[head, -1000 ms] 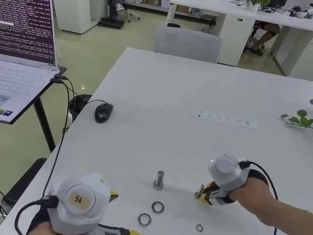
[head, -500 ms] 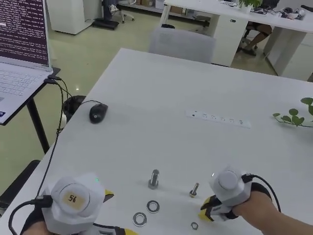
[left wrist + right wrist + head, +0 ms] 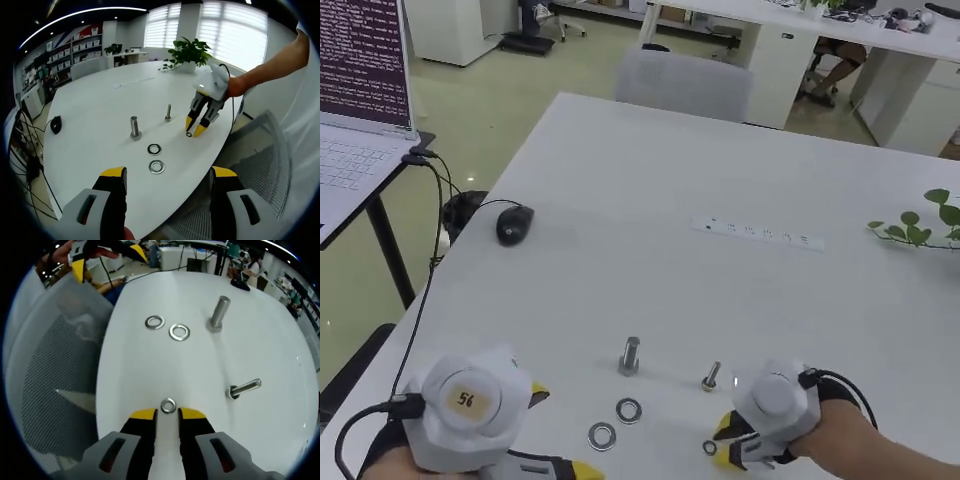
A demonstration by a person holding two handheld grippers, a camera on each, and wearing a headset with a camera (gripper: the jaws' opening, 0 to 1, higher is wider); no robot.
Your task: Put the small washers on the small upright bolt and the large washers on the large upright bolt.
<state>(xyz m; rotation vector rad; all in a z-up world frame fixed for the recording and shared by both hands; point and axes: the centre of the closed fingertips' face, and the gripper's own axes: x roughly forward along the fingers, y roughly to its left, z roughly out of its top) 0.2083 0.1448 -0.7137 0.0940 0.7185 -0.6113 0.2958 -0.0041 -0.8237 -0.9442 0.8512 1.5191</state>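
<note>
Judging by the head view, picking up the small washer (image 3: 709, 447) was in hand: the right tool (image 3: 724, 443) hung at it, near the small bolt (image 3: 711, 377). Left gripper view: the left tool (image 3: 169, 172) gaped empty. Right gripper view: its jaws stood narrowly parted, the washer just ahead, ungripped; pinching it looked the next need, with nothing blocking.

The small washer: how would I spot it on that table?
Start at the white table, at its near edge where the right claw is. The small washer lies flat just off the claw's yellow tips. It is alone and smaller than the two big washers near the thick bolt.
</note>
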